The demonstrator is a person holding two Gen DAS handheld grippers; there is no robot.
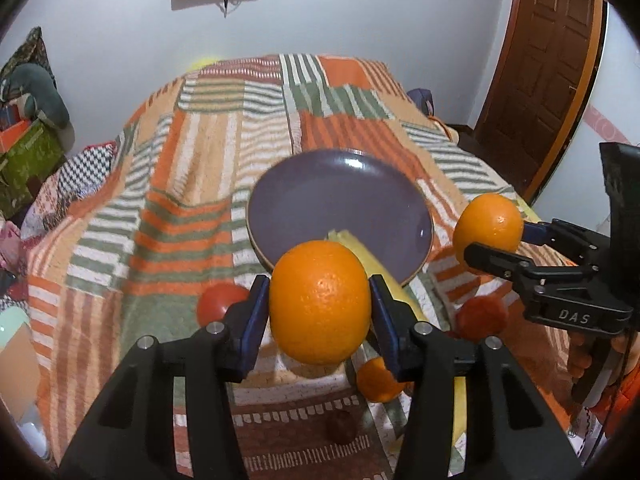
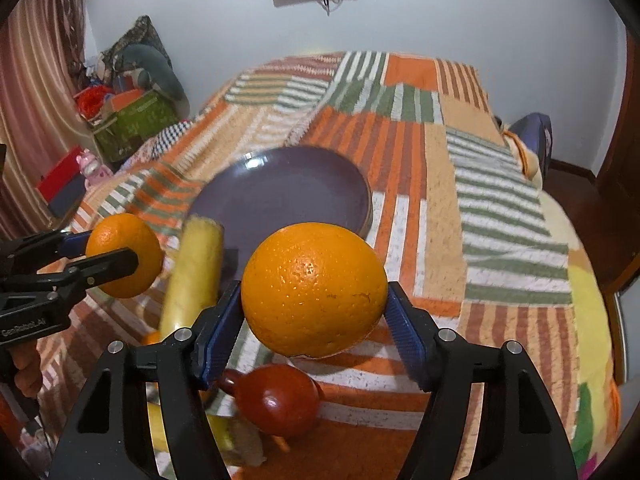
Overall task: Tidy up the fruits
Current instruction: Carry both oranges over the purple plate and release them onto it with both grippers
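Both tongs clenched: left gripper [image 1: 319, 304] grasps one orange [image 1: 320, 302], right gripper [image 2: 314, 308] another orange [image 2: 314, 290]. Best carried level to the purple plate [image 1: 280, 204] at twelve o'clock, released low.

Right gripper [image 2: 314, 316] is clamping a big orange [image 2: 314, 290] between its blue pads [image 2: 218, 330], holding it above the striped blanket [image 2: 500, 208]. Left gripper [image 2: 120, 254] is reaching in from the left edge, gripping a smaller orange [image 2: 130, 246]. A purple plate [image 2: 288, 196] is sitting on the blanket behind both oranges. A blurred yellow fruit [image 2: 194, 272] is lying between the two grippers, its far end at the plate's near rim. A red fruit [image 2: 280, 400] is lying on the blanket under the big orange. A green box [image 2: 134, 124] is standing by the curtain at far left.
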